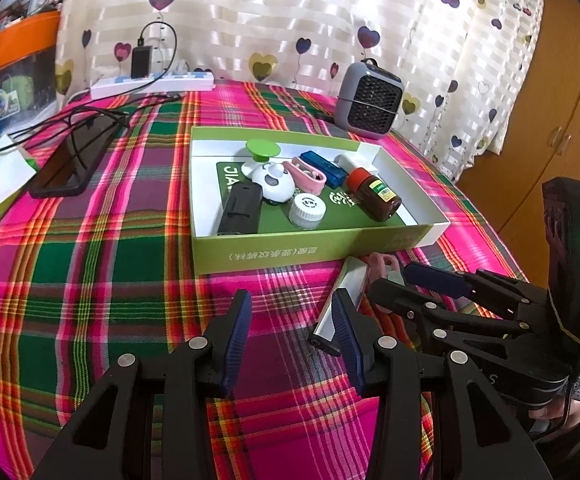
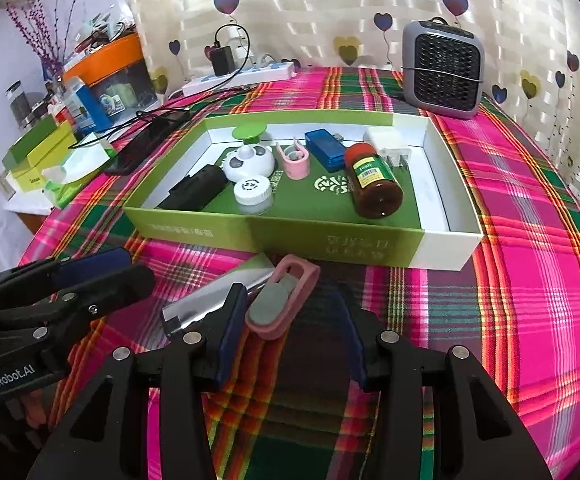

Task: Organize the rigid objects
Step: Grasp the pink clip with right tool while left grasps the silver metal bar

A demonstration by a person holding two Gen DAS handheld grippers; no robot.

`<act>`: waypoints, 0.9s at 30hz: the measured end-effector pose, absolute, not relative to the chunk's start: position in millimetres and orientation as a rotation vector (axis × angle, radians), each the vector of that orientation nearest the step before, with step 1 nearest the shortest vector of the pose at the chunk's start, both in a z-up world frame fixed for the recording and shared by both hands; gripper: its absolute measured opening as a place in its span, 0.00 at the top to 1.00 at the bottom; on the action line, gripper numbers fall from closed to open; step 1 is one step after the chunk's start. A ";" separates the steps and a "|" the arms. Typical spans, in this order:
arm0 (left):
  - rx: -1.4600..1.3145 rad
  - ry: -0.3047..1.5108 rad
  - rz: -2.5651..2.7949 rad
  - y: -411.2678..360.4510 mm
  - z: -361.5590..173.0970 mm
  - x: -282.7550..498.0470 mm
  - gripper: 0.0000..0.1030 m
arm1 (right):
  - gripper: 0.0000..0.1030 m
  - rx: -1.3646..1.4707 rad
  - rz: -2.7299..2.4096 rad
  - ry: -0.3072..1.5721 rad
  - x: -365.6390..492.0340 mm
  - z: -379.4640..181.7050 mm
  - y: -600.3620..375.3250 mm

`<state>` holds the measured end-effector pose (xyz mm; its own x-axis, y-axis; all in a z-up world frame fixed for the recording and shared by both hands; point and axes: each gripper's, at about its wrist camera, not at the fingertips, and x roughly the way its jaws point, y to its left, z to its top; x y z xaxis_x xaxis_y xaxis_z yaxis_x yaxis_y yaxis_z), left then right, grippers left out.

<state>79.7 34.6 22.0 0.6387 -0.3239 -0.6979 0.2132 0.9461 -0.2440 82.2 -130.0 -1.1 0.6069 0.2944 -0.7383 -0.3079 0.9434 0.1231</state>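
Plaid cloth in pink, green and red covers the counter [image 2: 530, 240] in front of you, with a heart-print curtain [image 2: 330, 8] hanging behind it. Your green-and-white box [image 2: 330, 244] sits open in the middle, already carrying a brown bottle [image 2: 374, 188], a white-capped jar [image 2: 252, 194], a black case [image 2: 194, 192], a panda-faced gadget [image 2: 248, 164], a blue stick [image 2: 326, 148], a pink clip [image 2: 296, 162] and a white plug [image 2: 386, 142].

Now look at your right hand-held gripper [image 2: 290, 332]: its jaws stand partly open, and a second pink clip with a grey pad [image 2: 278, 304] lies right between them, on the cloth just in front of the box's near wall. The clip's lower end sits against the left fingertip [image 2: 232, 320]; the right fingertip stands clear of it, so nothing is clamped. Just beside the clip, to its left, a silver bar [image 2: 210, 300] lies at an angle, its near end by that same fingertip.

Your left hand-held gripper [image 1: 292, 336] hovers with jaws wide and nothing between them, only bare cloth. From its camera the silver bar [image 1: 344, 304] runs just behind its right fingertip [image 1: 346, 328], and the right hand-held gripper [image 1: 410, 284] reaches in from the right side, close to it, with the pink clip [image 1: 384, 264] showing beyond its tips.

A grey fan heater [image 2: 444, 68] stands at the far right corner, and a white power strip [image 2: 242, 74] lies along the back edge. A dark phone [image 1: 74, 160] rests left of the box.
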 end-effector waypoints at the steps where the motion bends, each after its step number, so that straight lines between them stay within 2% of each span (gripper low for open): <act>1: -0.142 0.825 -0.309 34.0 21.7 79.9 0.60 | 0.56 -0.023 0.335 0.856 82.6 -1.9 -130.5; 27: -0.066 0.877 -0.377 7.7 16.3 81.9 0.60 | 0.57 -0.042 0.338 0.872 89.9 -3.5 -138.4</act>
<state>81.9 7.7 16.3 0.5780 -0.3493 -0.7375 0.2955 0.9320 -0.2099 89.9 -138.4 -3.5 0.5935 0.2736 -0.7569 -0.3078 0.9461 0.1007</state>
